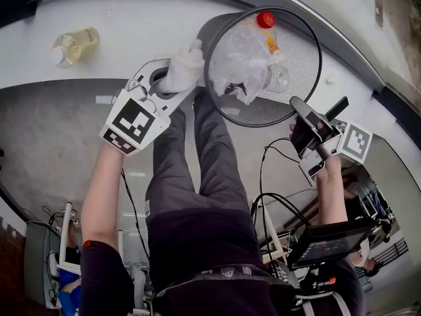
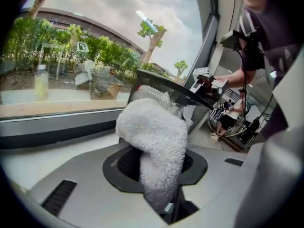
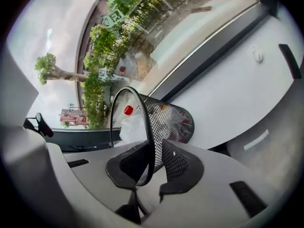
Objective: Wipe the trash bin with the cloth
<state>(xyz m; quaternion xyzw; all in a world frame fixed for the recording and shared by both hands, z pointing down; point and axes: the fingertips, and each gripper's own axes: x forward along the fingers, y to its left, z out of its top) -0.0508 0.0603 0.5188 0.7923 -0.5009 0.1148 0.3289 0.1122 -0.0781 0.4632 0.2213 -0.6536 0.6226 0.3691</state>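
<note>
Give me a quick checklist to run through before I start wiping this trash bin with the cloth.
1. Cloth gripped: ok. The left gripper's jaws are closed on the white cloth.
2. Cloth on the trash bin: cannot tell. It sits right beside the outside of the rim; contact is unclear.
3. Bin steadied: cannot tell. The right gripper's jaws straddle the rim, but a firm pinch isn't visible.
4. Bin emptied: not ok. A plastic bag and a red-capped bottle lie inside.
5. Nearby clutter: ok. The yellow bottle stands well away from the bin.
</note>
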